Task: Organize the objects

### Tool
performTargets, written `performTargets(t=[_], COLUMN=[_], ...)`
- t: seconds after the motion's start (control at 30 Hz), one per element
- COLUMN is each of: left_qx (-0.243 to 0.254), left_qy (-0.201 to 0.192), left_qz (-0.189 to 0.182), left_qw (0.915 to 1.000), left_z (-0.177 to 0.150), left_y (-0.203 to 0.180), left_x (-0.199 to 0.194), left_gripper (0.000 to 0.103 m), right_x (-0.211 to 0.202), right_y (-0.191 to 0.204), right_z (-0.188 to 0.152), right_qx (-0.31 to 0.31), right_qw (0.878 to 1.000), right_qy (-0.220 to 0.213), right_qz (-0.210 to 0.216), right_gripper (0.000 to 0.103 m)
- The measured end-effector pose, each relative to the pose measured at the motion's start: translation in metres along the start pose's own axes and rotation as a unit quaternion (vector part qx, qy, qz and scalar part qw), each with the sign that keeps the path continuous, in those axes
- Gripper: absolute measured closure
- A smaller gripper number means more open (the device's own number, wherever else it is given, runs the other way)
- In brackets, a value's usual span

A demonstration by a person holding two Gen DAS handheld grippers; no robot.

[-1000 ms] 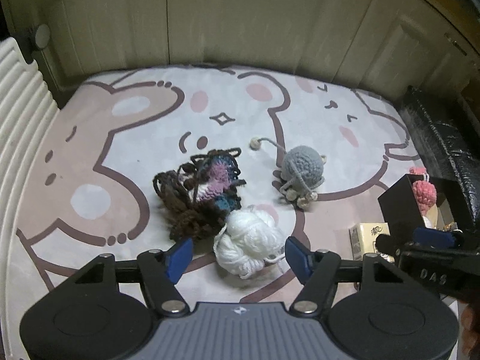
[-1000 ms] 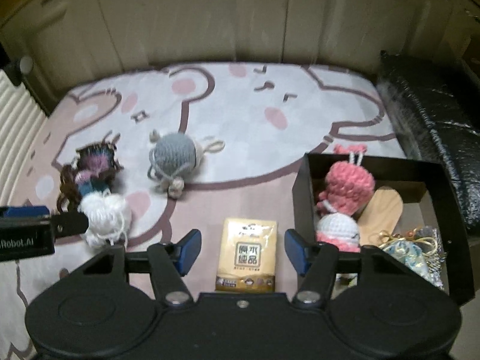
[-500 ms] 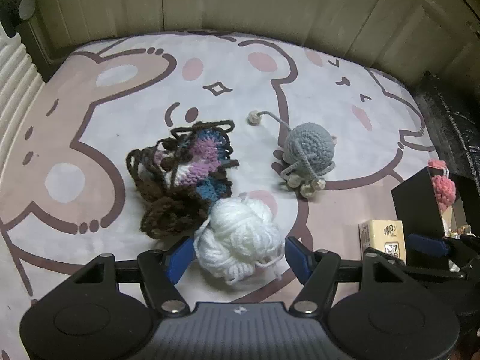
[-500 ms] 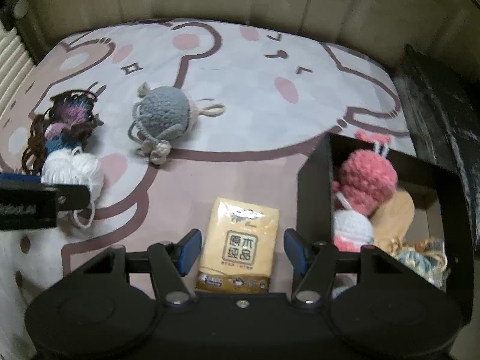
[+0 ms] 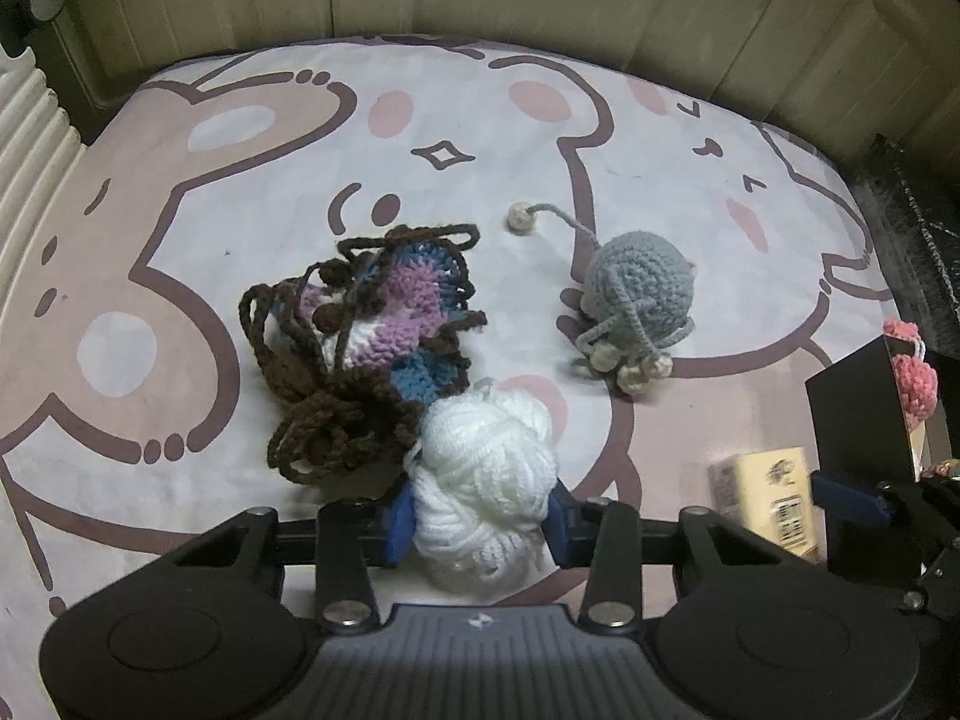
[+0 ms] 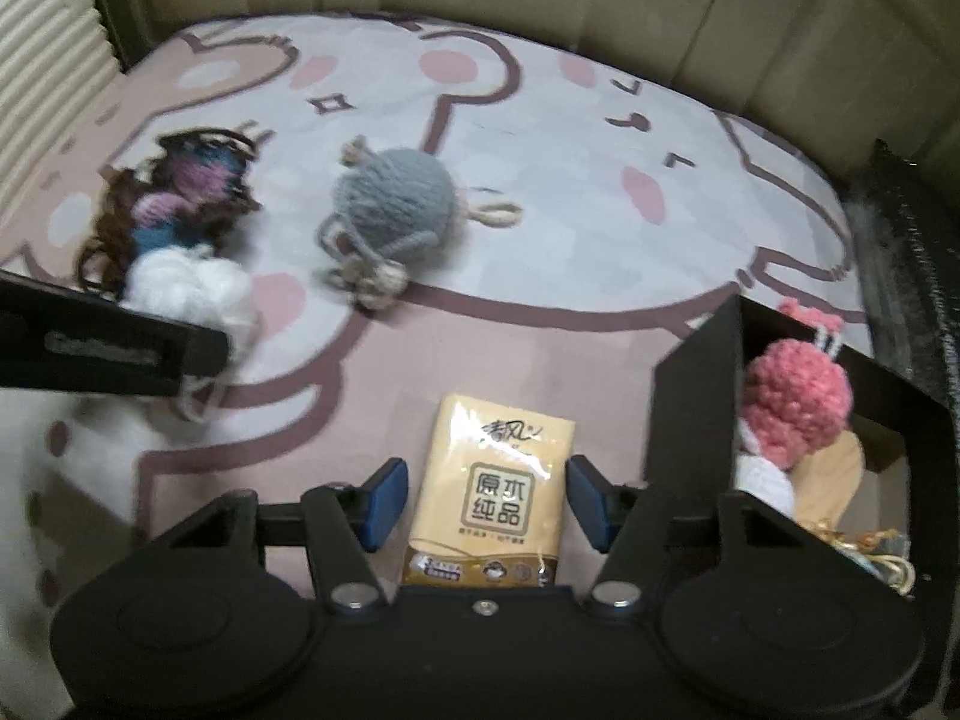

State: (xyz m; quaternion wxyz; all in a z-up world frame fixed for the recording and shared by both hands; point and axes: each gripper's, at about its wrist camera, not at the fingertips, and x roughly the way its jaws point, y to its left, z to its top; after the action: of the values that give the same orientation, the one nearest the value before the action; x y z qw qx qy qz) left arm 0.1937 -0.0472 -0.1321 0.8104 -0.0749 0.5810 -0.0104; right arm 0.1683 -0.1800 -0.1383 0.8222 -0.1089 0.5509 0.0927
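Observation:
A white yarn ball (image 5: 486,468) lies on the cartoon mat (image 5: 480,120). My left gripper (image 5: 480,516) points steeply down over it. Its jaws are closing, and both blue pads (image 5: 399,516) press into the yarn's sides. A yellow tissue pack (image 6: 498,480) lies flat between the fingers of my right gripper (image 6: 487,501). Those jaws are closing too, with the pads (image 6: 384,501) still a little clear of the pack. The left wrist view also shows the pack (image 5: 768,492) at the right.
A brown, purple and blue crochet piece (image 5: 372,330) touches the yarn ball. A grey crochet ball (image 5: 642,294) sits further right. A black box (image 6: 696,402) at the right holds a pink crochet toy (image 6: 792,402) and other items. Beige panels stand behind the mat.
Both grippers have come down towards the mat. The left jaws have closed onto the white yarn ball. The right jaws have narrowed and now straddle the tissue pack.

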Motion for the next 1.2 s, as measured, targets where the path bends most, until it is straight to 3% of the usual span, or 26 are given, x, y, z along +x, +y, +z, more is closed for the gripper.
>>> performTargets(t=[0.1, 0.47, 1.2], left_qx=[0.002, 0.003, 0.024], left_qy=[0.000, -0.014, -0.122], left_qz=[-0.002, -0.008, 0.015], left_qw=[1.0000, 0.9999, 0.9921], left_z=[-0.001, 0.000, -0.015], left_y=[0.000, 0.008, 0.009], left_x=[-0.002, -0.014, -0.093], left_gripper=[0.064, 0.070, 0.070], right_x=[-0.002, 0.007, -0.082], right_y=[0.006, 0.007, -0.013], right_z=[0.001, -0.002, 0.005], right_qx=[-0.002, 0.013, 0.087], right_qw=[1.000, 0.999, 0.987], right_qy=[-0.003, 0.026, -0.134], right_qz=[0.028, 0.027, -0.002], right_gripper=[0.048, 0.050, 0.050])
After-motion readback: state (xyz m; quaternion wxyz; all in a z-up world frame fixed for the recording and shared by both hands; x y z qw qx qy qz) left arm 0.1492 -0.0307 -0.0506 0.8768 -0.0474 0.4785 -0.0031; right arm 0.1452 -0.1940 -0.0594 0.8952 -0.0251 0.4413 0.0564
